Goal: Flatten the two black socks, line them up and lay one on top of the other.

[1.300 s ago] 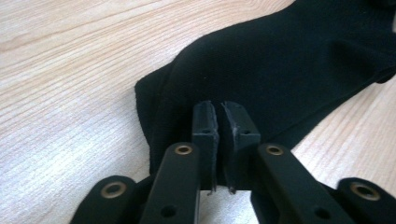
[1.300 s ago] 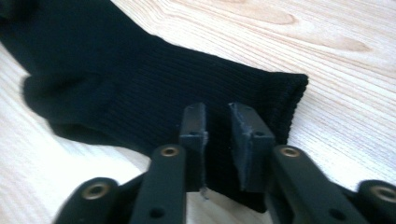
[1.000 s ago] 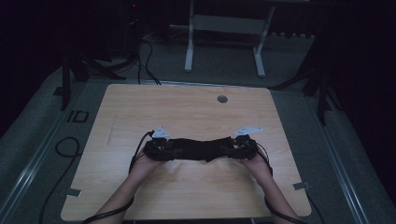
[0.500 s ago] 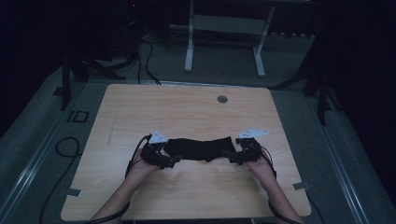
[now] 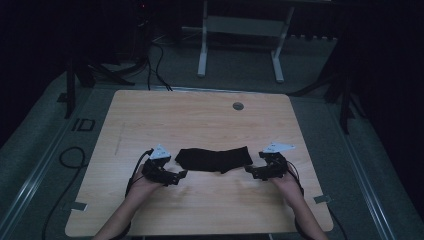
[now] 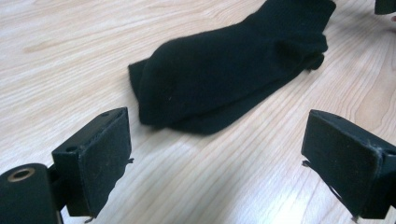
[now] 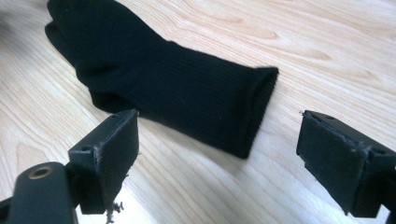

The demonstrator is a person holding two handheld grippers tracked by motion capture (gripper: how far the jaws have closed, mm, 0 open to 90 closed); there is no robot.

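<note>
A pale wood-grain desk (image 5: pixel 200 115) carries a soft, ribbed black sock (image 5: pixel 214 159), lying flat between both claws; left claw (image 5: pixel 176 176) and right claw (image 5: pixel 251 172) gape, just opened, nothing between their pads.

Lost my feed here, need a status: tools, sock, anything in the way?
Left tool and right tool open, jaws just opened, nothing between them. Black sock flat on table, released. Nothing in the way.

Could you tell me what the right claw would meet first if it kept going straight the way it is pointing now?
Most likely the black sock: the right claw stands open, aimed at its cuff end, with a short stretch of bare wooden table between. Depth is hard to judge, so its tips may brush the tabletop first.
</note>
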